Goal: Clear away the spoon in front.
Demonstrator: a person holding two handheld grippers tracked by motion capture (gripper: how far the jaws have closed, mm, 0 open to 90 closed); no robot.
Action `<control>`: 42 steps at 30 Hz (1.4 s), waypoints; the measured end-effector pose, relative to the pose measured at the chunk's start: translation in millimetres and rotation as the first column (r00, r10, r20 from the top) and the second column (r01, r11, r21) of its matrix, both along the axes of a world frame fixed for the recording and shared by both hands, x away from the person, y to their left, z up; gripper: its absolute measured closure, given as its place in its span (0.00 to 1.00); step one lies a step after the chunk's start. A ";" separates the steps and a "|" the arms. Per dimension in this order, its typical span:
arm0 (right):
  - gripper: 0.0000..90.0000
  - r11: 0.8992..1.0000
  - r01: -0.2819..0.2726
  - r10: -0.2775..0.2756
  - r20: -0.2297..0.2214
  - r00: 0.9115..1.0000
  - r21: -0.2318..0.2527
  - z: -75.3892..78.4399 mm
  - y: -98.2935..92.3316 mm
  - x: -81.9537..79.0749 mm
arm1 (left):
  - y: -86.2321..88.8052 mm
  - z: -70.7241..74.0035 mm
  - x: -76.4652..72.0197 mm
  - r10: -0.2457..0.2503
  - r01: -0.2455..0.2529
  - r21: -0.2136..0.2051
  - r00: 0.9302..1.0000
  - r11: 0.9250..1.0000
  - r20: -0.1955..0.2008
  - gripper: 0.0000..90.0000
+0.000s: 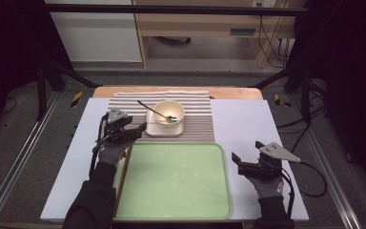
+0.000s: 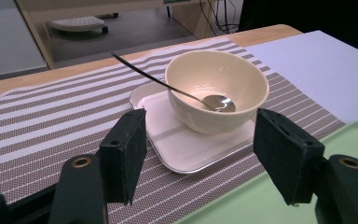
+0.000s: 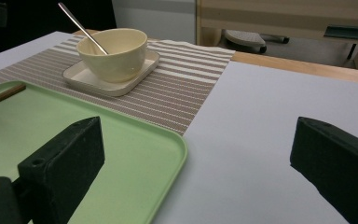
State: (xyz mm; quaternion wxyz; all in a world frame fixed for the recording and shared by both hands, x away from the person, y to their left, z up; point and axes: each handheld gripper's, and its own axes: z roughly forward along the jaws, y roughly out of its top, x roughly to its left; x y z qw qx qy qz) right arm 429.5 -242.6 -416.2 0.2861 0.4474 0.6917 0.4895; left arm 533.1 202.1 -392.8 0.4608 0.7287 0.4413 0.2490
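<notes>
A cream bowl [image 1: 169,113] stands on a white square plate [image 1: 152,130] on a striped placemat [image 1: 124,102]. A metal spoon [image 1: 157,113] lies in the bowl with its handle leaning out to the back left. My left gripper [image 1: 138,130] is open just left of the plate, and its jaws frame the plate [image 2: 182,144] and bowl [image 2: 216,88] a short way ahead. My right gripper [image 1: 246,150] is open and holds nothing. It hovers over the white table top, right of the green tray [image 1: 176,181].
The green tray [image 3: 121,140] lies in front of the placemat [image 3: 177,88], with nothing on its main surface. A thin brown stick [image 1: 124,176] lies along the tray's left edge. Dark frame posts stand at both sides of the table.
</notes>
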 end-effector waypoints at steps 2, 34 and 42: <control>0.04 1.000 -0.001 0.001 0.000 1.000 -0.001 0.1 0.1 -0.3 | -0.3 -0.4 5.1 0.002 -0.002 0.002 1.000 1.000 0.002 0.38; 0.03 1.000 0.002 -0.002 -0.009 1.000 -0.002 -2.5 -1.2 1.5 | -8.0 -15.7 75.7 0.067 -0.066 0.038 0.997 0.997 -0.024 0.37; 0.03 1.000 0.002 -0.002 -0.013 1.000 -0.009 -3.9 -0.1 2.7 | -14.8 -21.3 88.1 0.071 -0.070 0.021 0.997 0.997 -0.033 0.37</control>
